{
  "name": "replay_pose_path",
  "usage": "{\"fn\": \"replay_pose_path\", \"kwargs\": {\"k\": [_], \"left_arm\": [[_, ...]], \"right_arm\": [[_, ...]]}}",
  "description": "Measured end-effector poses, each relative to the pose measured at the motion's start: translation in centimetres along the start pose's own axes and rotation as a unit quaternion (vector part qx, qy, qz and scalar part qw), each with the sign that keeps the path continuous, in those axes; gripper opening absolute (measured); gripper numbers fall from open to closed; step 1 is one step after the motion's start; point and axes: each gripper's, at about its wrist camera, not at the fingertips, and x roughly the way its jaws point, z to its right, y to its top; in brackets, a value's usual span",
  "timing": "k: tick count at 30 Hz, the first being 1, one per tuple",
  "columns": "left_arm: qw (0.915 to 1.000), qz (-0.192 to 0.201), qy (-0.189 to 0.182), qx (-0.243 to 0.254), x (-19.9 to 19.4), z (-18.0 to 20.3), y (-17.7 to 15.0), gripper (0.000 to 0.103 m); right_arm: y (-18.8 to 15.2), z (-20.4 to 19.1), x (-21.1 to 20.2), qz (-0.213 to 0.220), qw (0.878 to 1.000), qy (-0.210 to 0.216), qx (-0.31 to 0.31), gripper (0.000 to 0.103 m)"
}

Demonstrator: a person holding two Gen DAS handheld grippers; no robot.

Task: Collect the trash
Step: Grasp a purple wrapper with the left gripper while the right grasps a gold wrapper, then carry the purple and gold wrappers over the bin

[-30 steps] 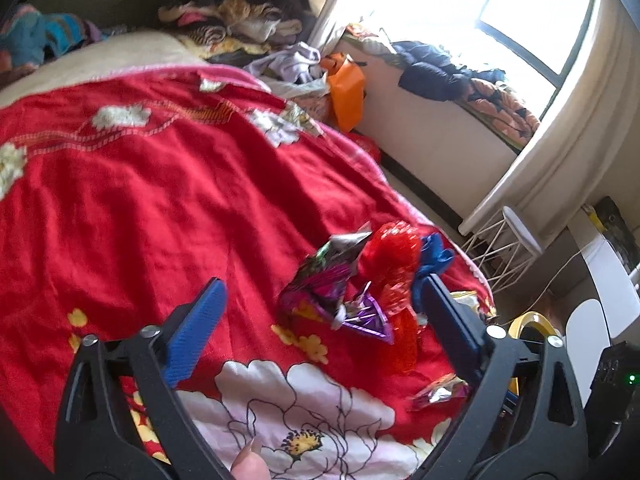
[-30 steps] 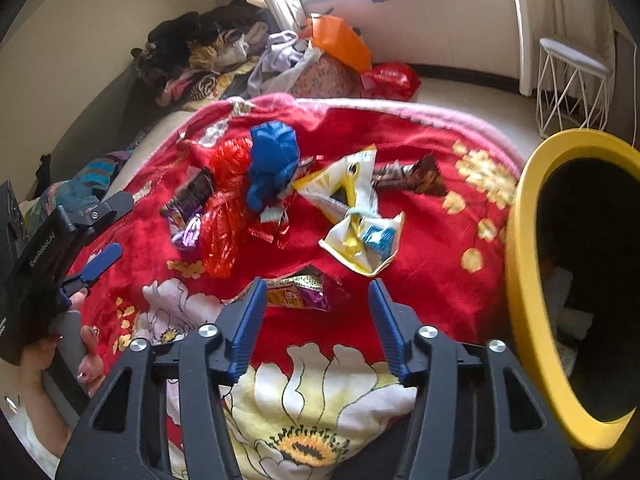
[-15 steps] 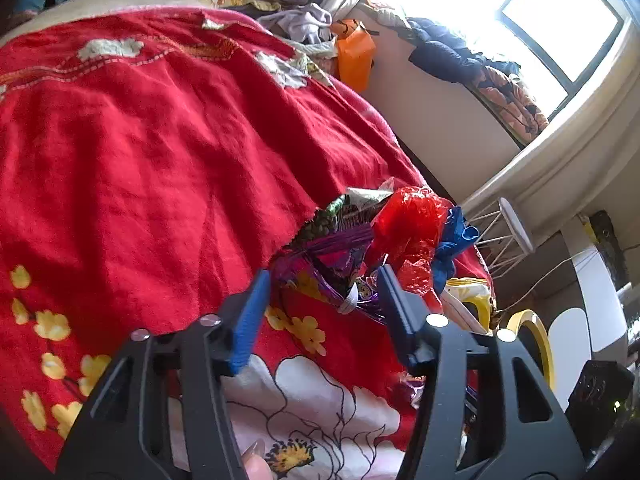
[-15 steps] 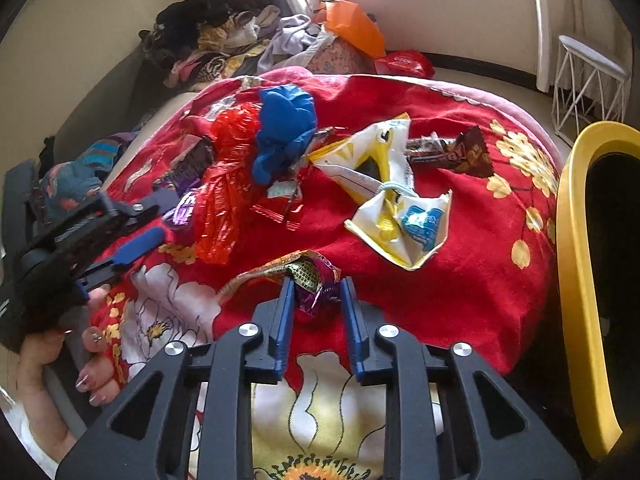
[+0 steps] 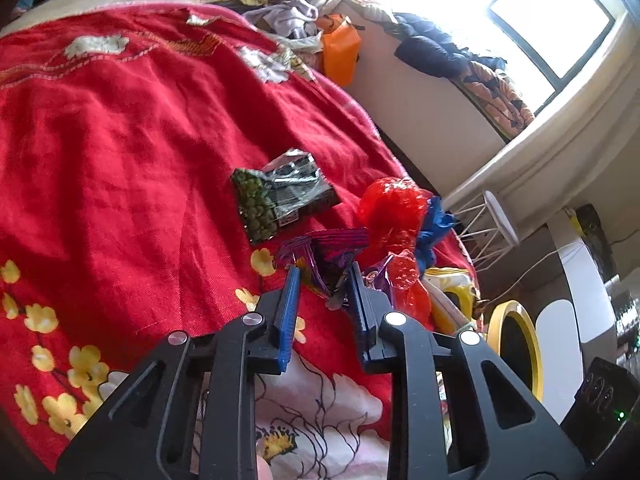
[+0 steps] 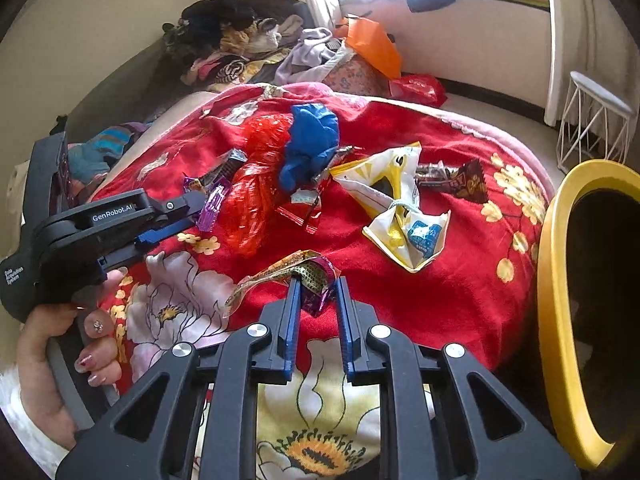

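Wrappers lie on a red flowered bedspread (image 5: pixel 120 152). My left gripper (image 5: pixel 323 280) is shut on a purple foil wrapper (image 5: pixel 328 254); it also shows in the right wrist view (image 6: pixel 192 210), with the purple wrapper (image 6: pixel 214 206). My right gripper (image 6: pixel 316 284) is shut on a gold and purple wrapper (image 6: pixel 298 270). A green pea packet (image 5: pixel 276 196) lies just beyond the left gripper. A red plastic bag (image 6: pixel 256 184), a blue bag (image 6: pixel 310 144), a yellow-white packet (image 6: pixel 396 204) and a brown bar wrapper (image 6: pixel 452 178) lie further on.
A yellow-rimmed bin (image 6: pixel 560 280) stands at the right of the bed and shows in the left wrist view (image 5: pixel 520 344). A white wire stool (image 6: pixel 592 120) stands by the window wall. Clothes (image 6: pixel 240 44) and an orange bag (image 6: pixel 372 48) are piled beyond the bed.
Both grippers have closed from wide open: the left on the purple wrapper, the right on the gold wrapper. The purple wrapper has come away from the green pea packet.
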Motion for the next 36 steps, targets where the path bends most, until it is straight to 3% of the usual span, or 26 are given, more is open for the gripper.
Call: {"fn": "replay_pose_path", "kwargs": {"k": [9,18,36], "left_arm": [[0.9990,0.038,-0.008,0.024,-2.9,1.3,1.0,0.013],[0.9954,0.062,-0.038,0.062,-5.1,4.5,1.2,0.012],[0.9850,0.064,-0.087,0.135,-6.4,10.2,-0.3,0.012]], "right_arm": [[0.8,-0.6,-2.0,0.027,1.000,0.003,-0.013,0.016],[1.7,0.6,-4.3,0.055,0.998,0.001,-0.002,0.016],[3.1,5.1,-8.7,0.112,0.992,-0.032,0.045,0.016]]}}
